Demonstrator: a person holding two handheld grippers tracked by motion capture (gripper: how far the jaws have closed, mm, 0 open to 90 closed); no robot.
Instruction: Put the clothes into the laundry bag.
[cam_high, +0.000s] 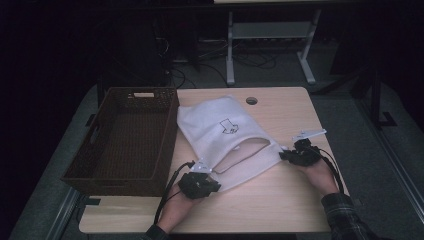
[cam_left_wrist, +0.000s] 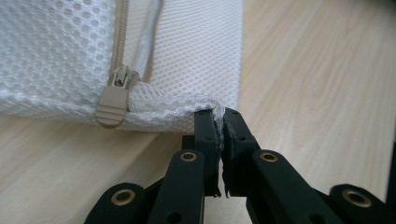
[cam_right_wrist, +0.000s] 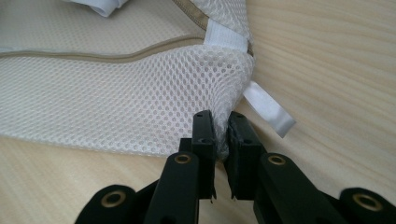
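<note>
A white mesh laundry bag (cam_high: 220, 132) lies flat on the wooden table (cam_high: 280, 200), its zipped mouth gaping toward me. My left gripper (cam_high: 210, 176) is shut on the bag's near left corner; in the left gripper view its jaws pinch the mesh (cam_left_wrist: 205, 100) beside the beige zipper pull (cam_left_wrist: 113, 103). My right gripper (cam_high: 286, 154) is shut on the bag's near right corner; the right gripper view shows mesh (cam_right_wrist: 140, 107) bunched between the jaws, a white tab (cam_right_wrist: 268, 108) hanging beside them.
A dark brown woven basket (cam_high: 165, 145) stands empty at the table's left, touching the bag's left edge. A round cable hole (cam_high: 251, 100) sits near the table's far edge. Bare wood runs along the front and right. A desk frame (cam_high: 270, 45) stands beyond.
</note>
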